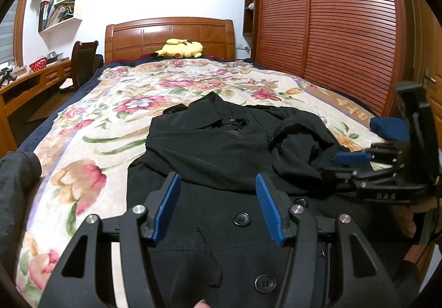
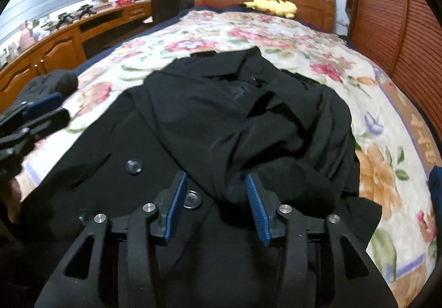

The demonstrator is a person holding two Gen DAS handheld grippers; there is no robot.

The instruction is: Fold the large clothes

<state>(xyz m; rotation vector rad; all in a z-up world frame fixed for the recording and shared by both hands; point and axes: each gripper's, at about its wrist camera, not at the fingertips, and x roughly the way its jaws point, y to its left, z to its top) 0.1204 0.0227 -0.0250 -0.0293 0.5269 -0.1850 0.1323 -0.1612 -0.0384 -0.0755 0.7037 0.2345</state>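
Lying across the bed's near end is one black coat, both sleeves folded inward. Two grippers hover above it: left gripper and right gripper, both spread wide, empty.

Both wrist cameras look from the foot of the bed toward its headboard, close above the black coat, which both views share.

Yellow plush toy by wooden headboard; floral bedspread; slatted wardrobe.
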